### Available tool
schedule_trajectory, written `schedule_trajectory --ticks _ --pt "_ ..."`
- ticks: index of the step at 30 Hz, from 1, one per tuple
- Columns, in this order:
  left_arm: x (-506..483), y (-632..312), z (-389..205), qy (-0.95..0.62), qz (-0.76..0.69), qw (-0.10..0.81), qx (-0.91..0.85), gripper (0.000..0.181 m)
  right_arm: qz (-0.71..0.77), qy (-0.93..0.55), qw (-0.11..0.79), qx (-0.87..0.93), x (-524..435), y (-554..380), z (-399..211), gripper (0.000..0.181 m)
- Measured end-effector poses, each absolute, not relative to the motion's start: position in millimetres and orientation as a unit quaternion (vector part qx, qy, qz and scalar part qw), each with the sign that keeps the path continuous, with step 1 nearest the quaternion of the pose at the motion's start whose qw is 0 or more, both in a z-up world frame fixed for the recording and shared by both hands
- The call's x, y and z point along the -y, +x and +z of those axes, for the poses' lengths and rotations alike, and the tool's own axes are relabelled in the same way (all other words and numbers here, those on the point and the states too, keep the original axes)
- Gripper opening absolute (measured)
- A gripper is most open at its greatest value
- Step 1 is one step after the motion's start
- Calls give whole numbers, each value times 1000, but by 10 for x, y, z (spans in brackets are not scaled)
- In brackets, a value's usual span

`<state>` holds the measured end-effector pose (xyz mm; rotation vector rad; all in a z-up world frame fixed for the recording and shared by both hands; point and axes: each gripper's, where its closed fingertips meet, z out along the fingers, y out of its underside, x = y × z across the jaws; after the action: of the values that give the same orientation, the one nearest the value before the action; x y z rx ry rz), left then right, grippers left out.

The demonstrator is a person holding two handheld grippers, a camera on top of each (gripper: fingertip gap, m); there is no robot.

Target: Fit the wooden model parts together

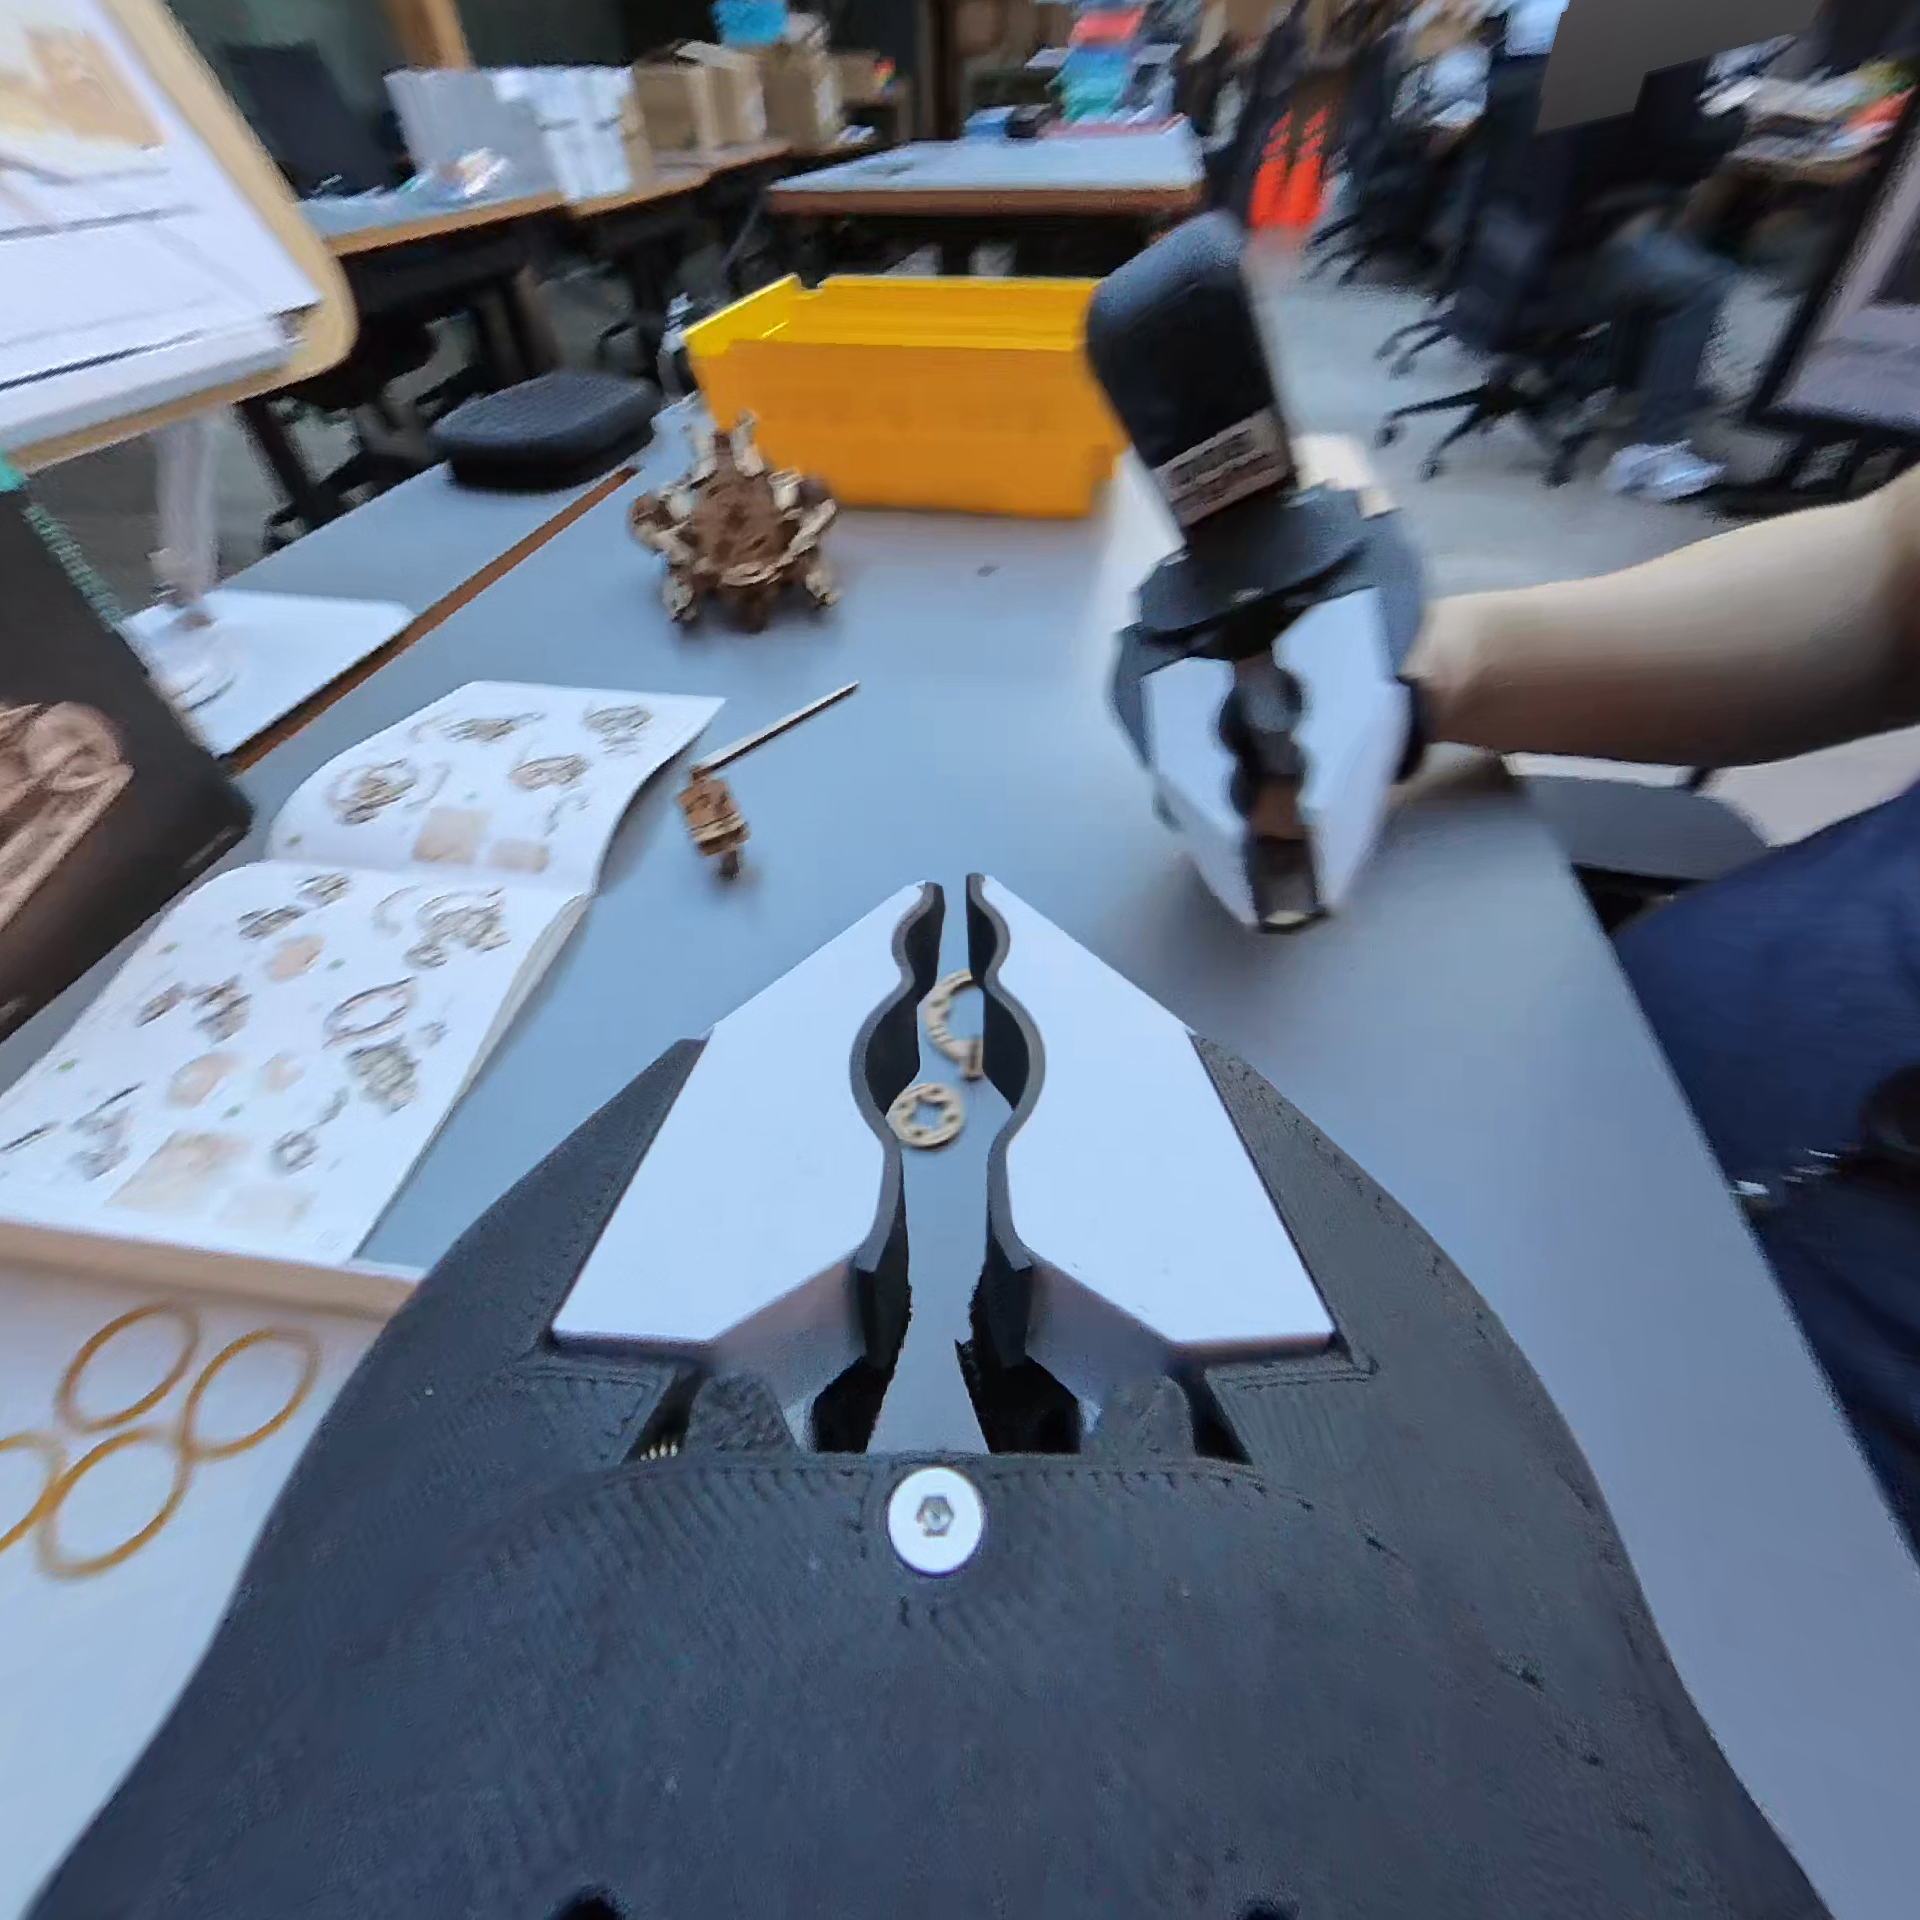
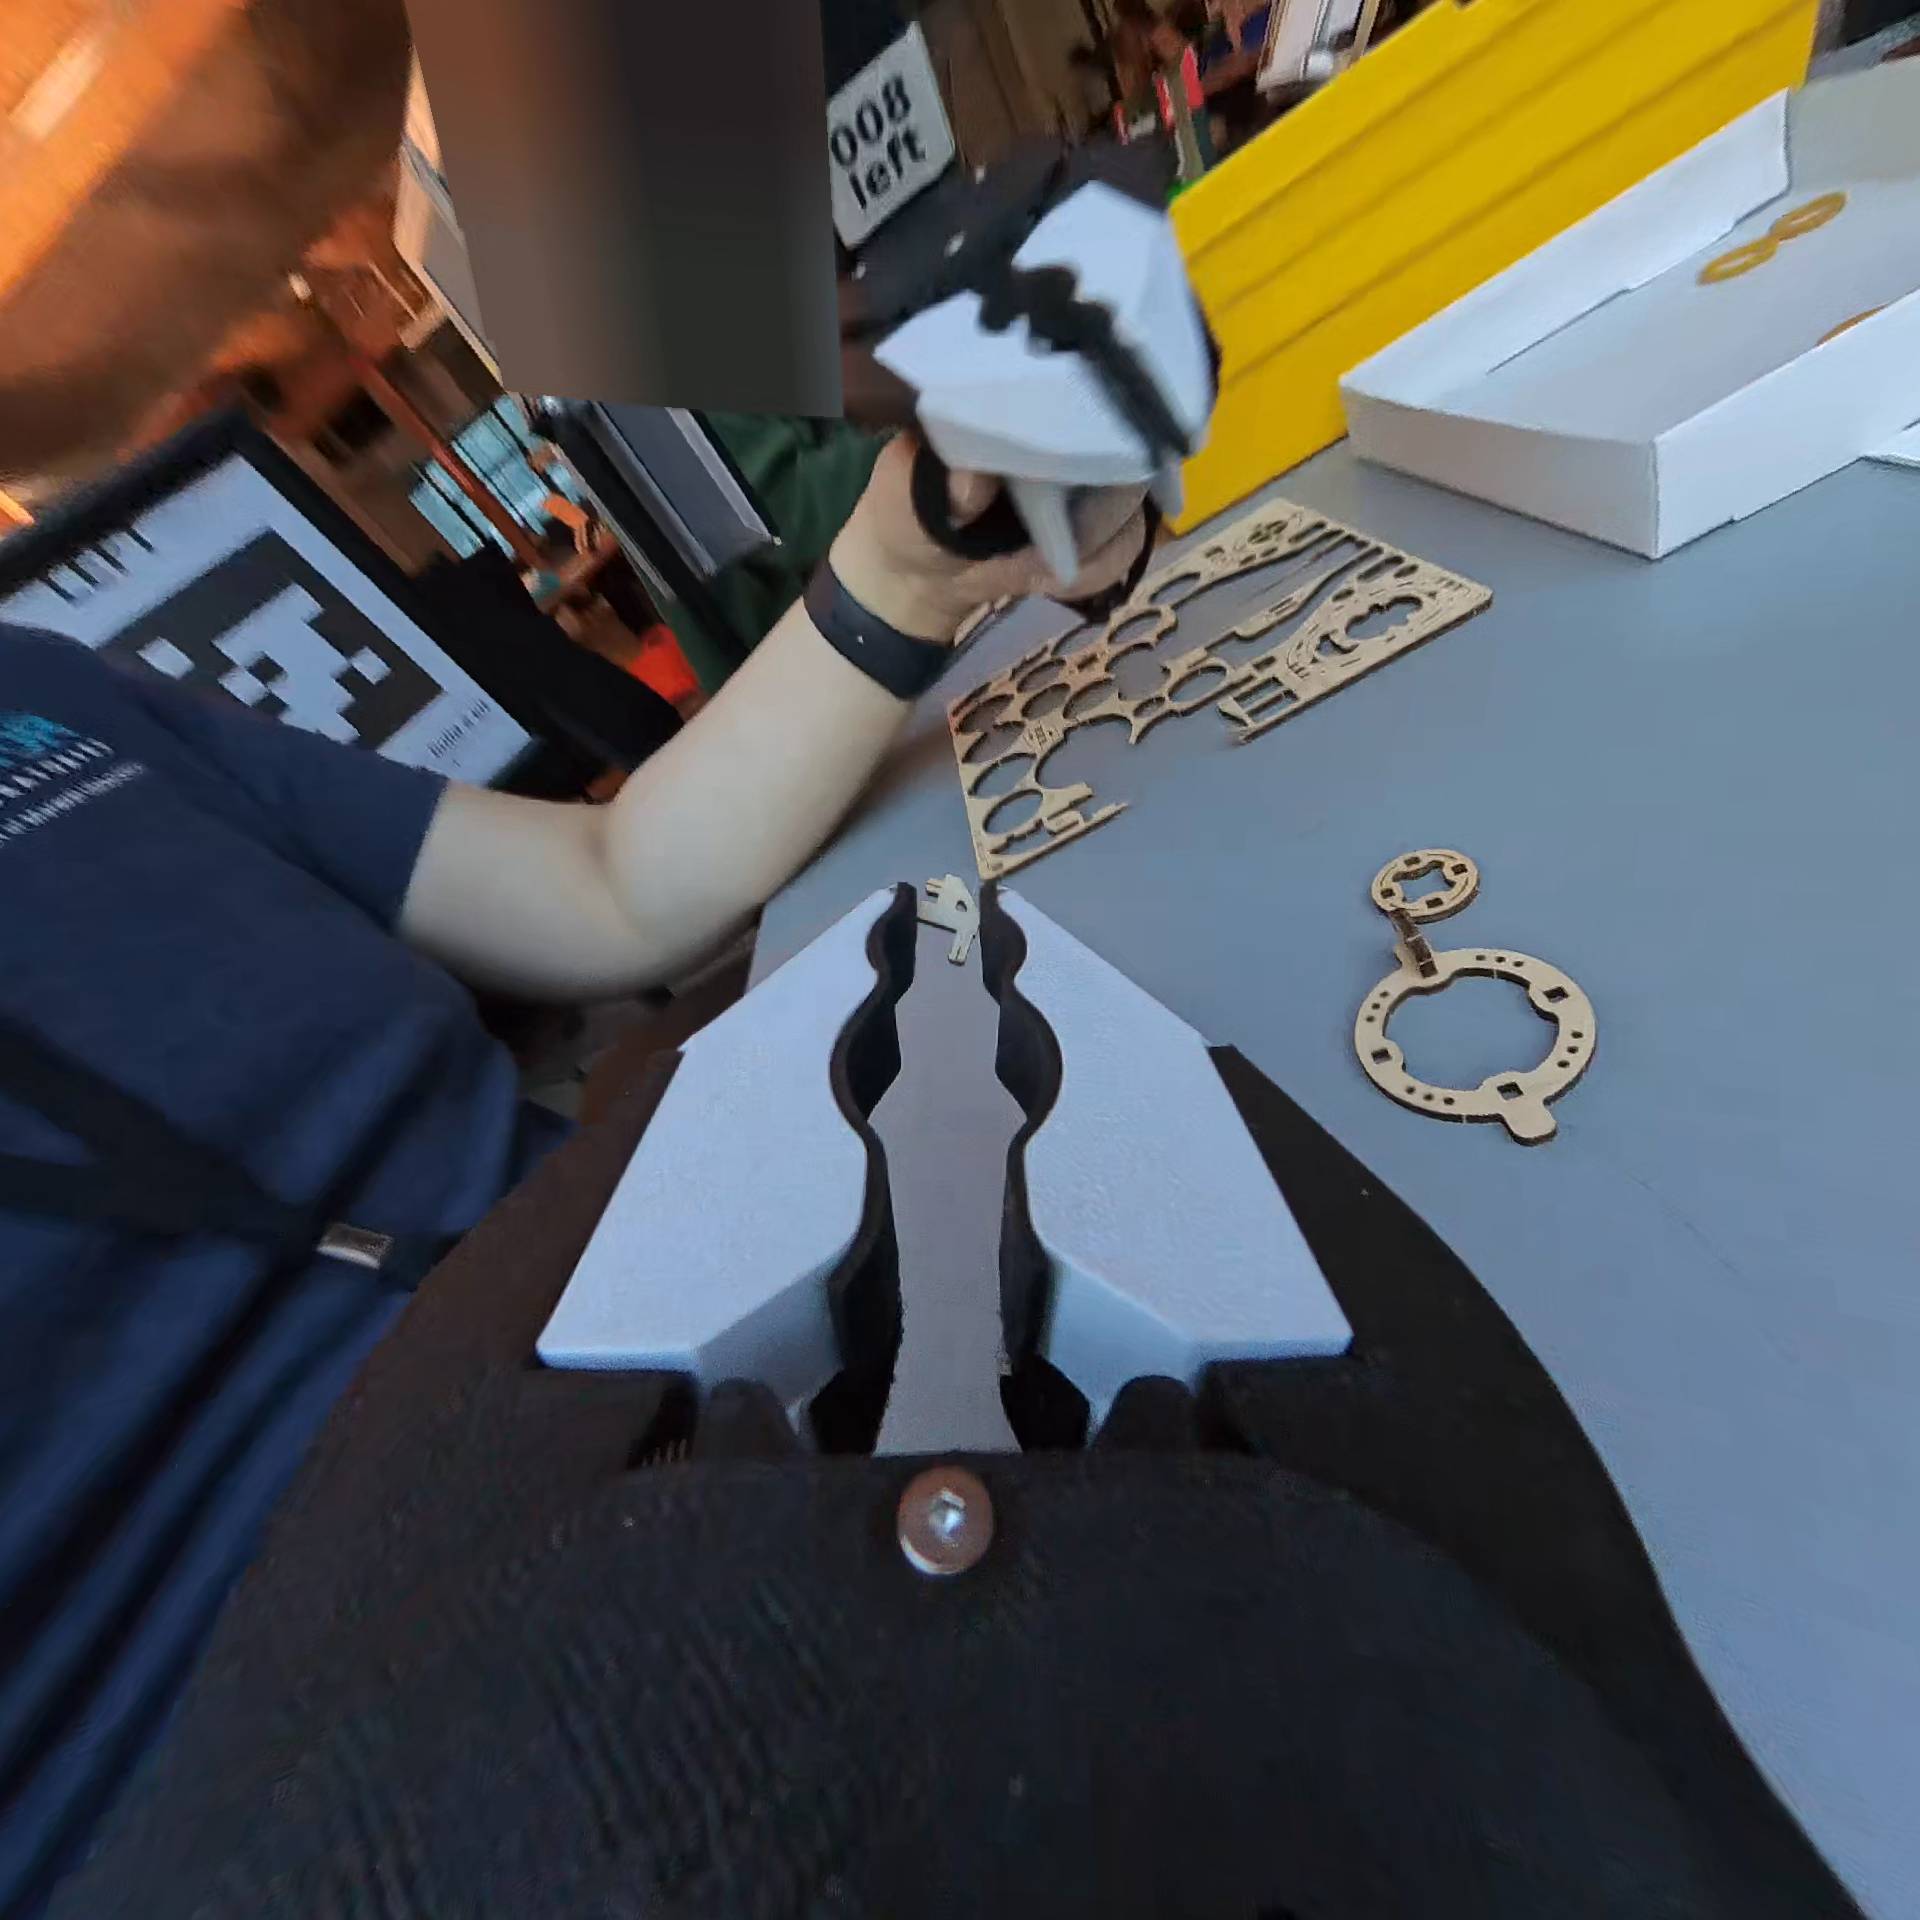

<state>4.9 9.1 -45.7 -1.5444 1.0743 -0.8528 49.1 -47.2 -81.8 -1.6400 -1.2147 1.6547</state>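
Note:
My right gripper is shut on a small flat wooden connector piece and holds it above the grey table's near edge. It also shows in the left wrist view, pointing down at the table. A large wooden ring and a small wooden ring, joined by a little upright tab, lie flat to the right of it. My left gripper is shut and empty, held above these rings. In the right wrist view the left gripper is raised above a punched-out wooden sheet.
An open instruction booklet lies at the left. A small wooden sub-assembly with a stick and a bigger built model stand farther off. A yellow bin is at the back. A white box holds rubber bands.

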Motion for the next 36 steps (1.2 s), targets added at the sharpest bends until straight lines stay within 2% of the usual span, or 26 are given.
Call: schedule_trajectory --ticks 1,7,9,18,22,36 --pt "-9 77 -428 -630 -383 502 -453 2 620 -600 252 438 456 516 -791 10" --pt "563 264 -312 -537 -521 420 -514 11 715 -557 195 375 472 563 -537 10" --pt "606 278 -257 -518 -532 427 -515 15 717 -559 186 373 427 538 -569 10" --pt "580 122 -20 -499 -546 465 -486 14 504 -626 222 551 429 466 -1203 10" --pt "549 81 20 -499 -537 481 -481 13 479 -619 211 586 506 427 -1313 10" --pt "507 8 67 -504 -523 500 -472 11 381 -602 251 655 488 417 -1490 10"
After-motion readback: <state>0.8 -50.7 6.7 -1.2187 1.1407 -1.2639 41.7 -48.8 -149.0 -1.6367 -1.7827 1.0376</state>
